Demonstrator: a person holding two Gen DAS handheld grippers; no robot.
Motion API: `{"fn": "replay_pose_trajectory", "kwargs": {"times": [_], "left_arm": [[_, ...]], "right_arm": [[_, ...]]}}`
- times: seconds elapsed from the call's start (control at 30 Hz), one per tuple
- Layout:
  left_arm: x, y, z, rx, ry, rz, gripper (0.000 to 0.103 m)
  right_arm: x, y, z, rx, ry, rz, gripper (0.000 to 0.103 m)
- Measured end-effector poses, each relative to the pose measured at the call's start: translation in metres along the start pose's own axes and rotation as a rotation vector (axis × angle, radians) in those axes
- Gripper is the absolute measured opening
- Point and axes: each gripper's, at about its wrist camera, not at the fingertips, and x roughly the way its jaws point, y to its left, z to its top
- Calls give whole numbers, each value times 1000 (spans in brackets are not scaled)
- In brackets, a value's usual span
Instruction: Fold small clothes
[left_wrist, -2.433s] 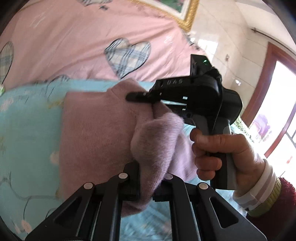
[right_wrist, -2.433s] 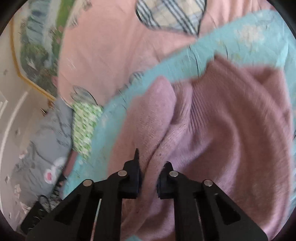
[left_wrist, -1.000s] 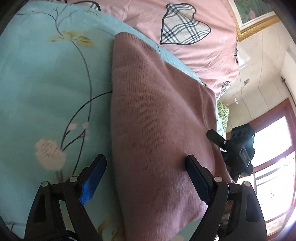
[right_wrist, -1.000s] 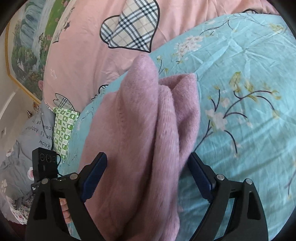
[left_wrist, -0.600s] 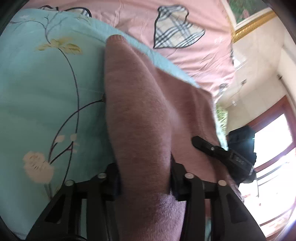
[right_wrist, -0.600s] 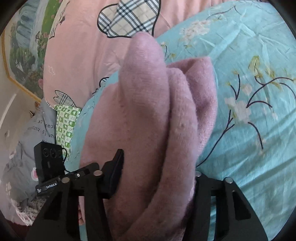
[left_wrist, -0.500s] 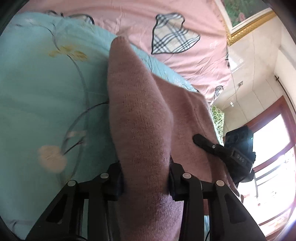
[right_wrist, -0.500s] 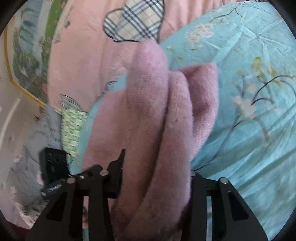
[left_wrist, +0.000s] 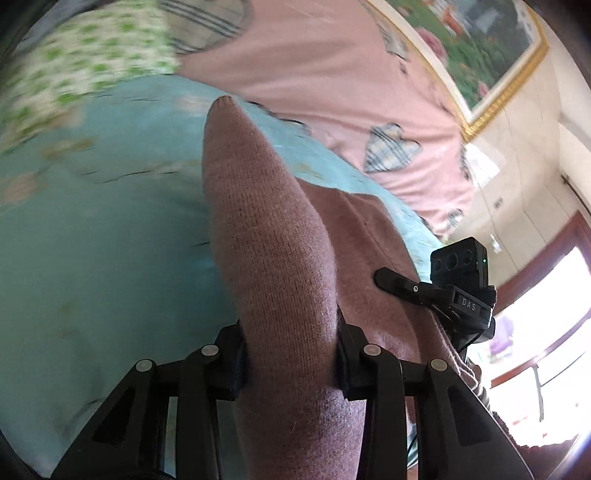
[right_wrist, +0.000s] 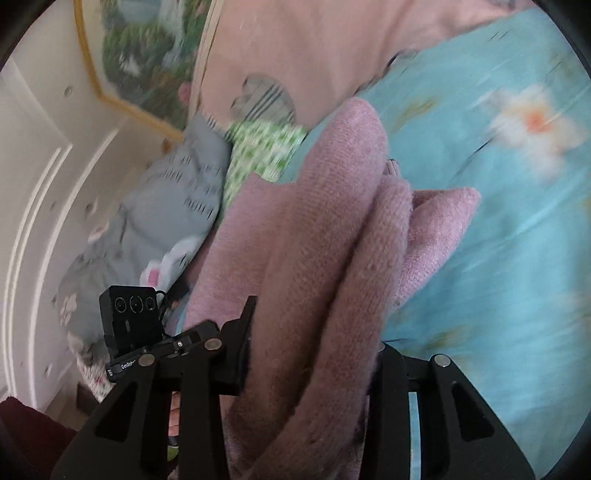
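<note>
A folded mauve-pink knit sweater (left_wrist: 273, 236) is lifted above the turquoise floral bedsheet (left_wrist: 92, 229). My left gripper (left_wrist: 290, 354) is shut on one thick end of the folded bundle. My right gripper (right_wrist: 314, 350) is shut on the other end, where several folded layers of the sweater (right_wrist: 325, 236) bulge out between its jaws. The right gripper also shows in the left wrist view (left_wrist: 436, 291), at the sweater's right edge. The left gripper also shows in the right wrist view (right_wrist: 162, 354), at the lower left.
A pink quilt with plaid hearts (left_wrist: 332, 74) lies behind the sheet. A green-and-white patterned cloth (right_wrist: 262, 151) and a grey printed garment (right_wrist: 166, 210) lie beside it. A gold-framed painting (left_wrist: 472, 48) hangs on the wall; a bright window (left_wrist: 535, 332) is at right.
Both grippers went from open around the folded sweater to shut on it. They have since lifted and swung the bundle; the background has shifted and is motion-blurred.
</note>
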Motion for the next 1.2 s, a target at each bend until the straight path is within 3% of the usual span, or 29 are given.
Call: {"fn": "replay_pose_trajectory", "kwargs": {"times": [0.07, 0.13, 0.2, 0.3, 0.4, 0.6, 0.8, 1.0, 1.2], "left_arm": [[-9, 28, -11, -56, -4, 29, 38], [-7, 51, -22, -105, 14, 83, 42], [-6, 62, -28, -135, 14, 88, 47], [-13, 59, -34, -128, -20, 122, 56], [-20, 41, -35, -72, -40, 197, 60], [-49, -4, -48, 73, -86, 268, 61], [-46, -45, -66, 222, -47, 270, 65], [-44, -38, -73, 188, -40, 281, 65], [-34, -22, -72, 154, -16, 311, 66]], "right_arm": [[33, 0, -11, 6, 48, 7, 39], [55, -6, -19, 26, 86, -32, 40], [62, -12, -23, 39, 89, -76, 46], [51, -14, -23, 59, 69, -123, 60], [22, -6, -21, 40, 4, -194, 64], [-31, 19, -20, 0, -143, -264, 64], [-19, 42, -18, -55, -109, -219, 63], [13, 40, -12, -67, -38, -284, 61], [24, 25, -10, -34, -1, -306, 46]]}}
